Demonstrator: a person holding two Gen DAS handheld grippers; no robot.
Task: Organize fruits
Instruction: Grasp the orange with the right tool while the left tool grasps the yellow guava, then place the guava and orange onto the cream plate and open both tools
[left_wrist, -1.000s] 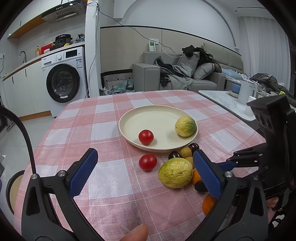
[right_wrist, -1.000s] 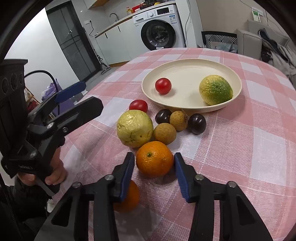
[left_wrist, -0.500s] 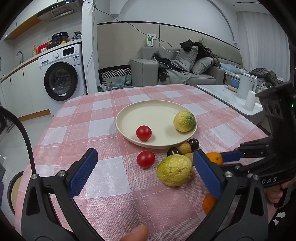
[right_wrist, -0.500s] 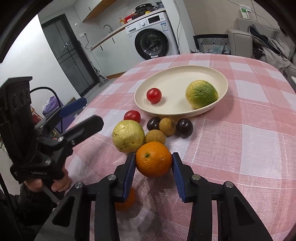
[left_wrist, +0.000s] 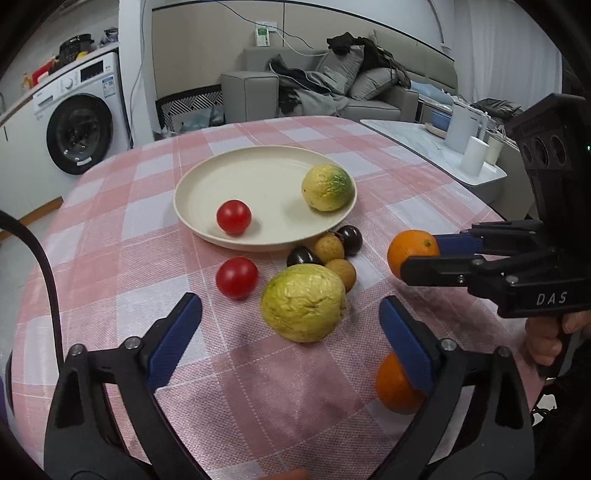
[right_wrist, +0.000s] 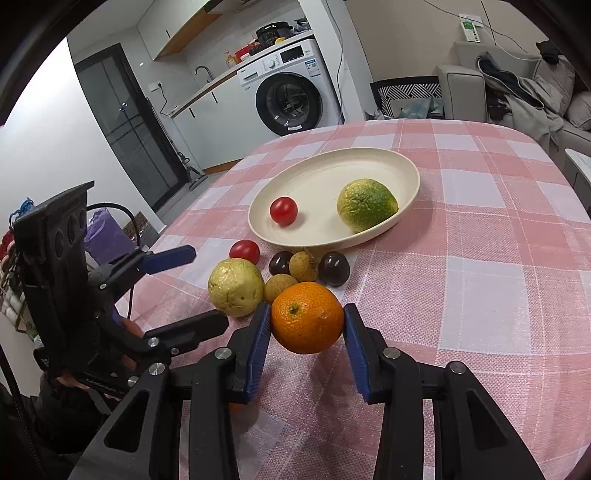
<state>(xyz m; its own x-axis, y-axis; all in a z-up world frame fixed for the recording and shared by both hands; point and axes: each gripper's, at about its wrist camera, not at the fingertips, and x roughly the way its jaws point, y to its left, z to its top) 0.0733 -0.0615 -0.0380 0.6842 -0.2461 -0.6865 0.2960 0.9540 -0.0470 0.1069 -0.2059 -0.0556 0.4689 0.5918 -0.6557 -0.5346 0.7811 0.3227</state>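
Right wrist view: the right gripper (right_wrist: 306, 323) clamps an orange (right_wrist: 306, 322) above the tablecloth.
On the plate (left_wrist: 199, 218): one tomato, one citrus (two of many); the left gripper (left_wrist: 290, 326) gapes empty near the yellow citrus (left_wrist: 303, 302).

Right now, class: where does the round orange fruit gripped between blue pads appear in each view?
Left wrist view: the round orange fruit sits right of centre, clamped by the right gripper.
Right wrist view: lower centre, between the pads.
Shared landmark: the cream round plate.
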